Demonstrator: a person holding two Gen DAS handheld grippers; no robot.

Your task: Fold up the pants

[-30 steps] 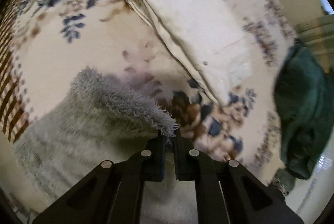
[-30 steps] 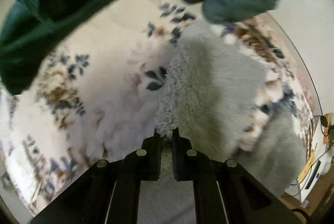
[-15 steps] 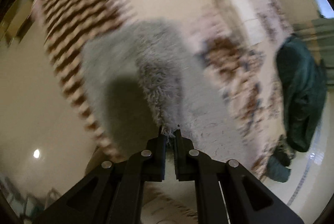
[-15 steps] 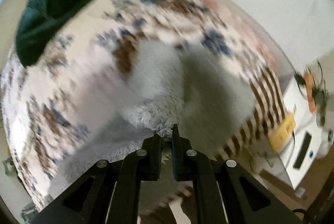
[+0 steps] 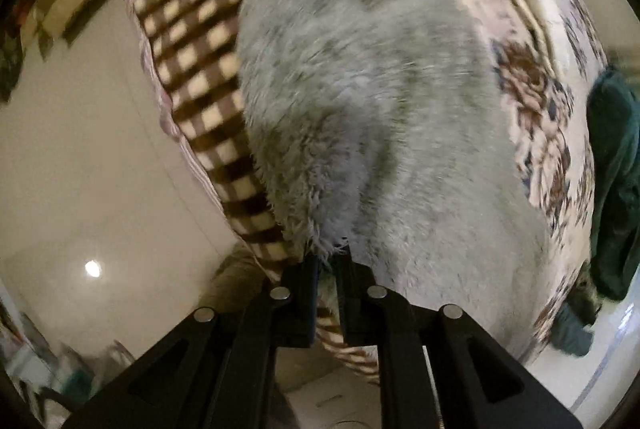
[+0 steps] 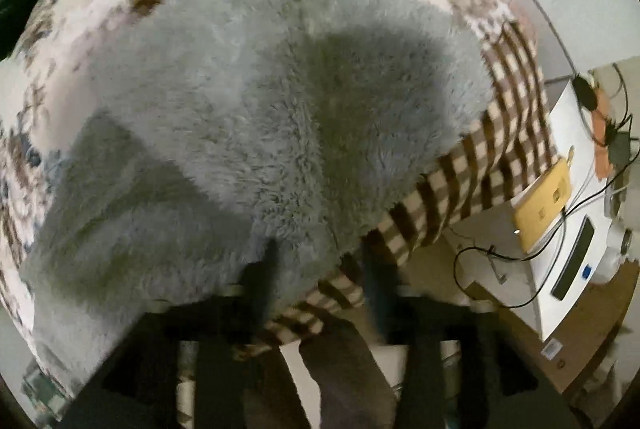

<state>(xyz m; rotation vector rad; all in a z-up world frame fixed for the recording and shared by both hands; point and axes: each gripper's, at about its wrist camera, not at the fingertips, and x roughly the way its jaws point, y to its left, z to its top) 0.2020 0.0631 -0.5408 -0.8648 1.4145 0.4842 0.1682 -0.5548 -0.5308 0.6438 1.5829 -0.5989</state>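
Left gripper clenched on fleece pants edge, pinning fold at bed's checkered blanket; right gripper jaws just opened, hem released.

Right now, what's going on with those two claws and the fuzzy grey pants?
Left gripper shut on fuzzy grey pants. Right gripper just opened, pants released. Nothing in the way.

We are looking down at the fluffy grey pants lying folded over on the floral bedspread. The right gripper is blurred, its jaws having just been opening, standing apart at the checked blanket edge, nothing gripped.
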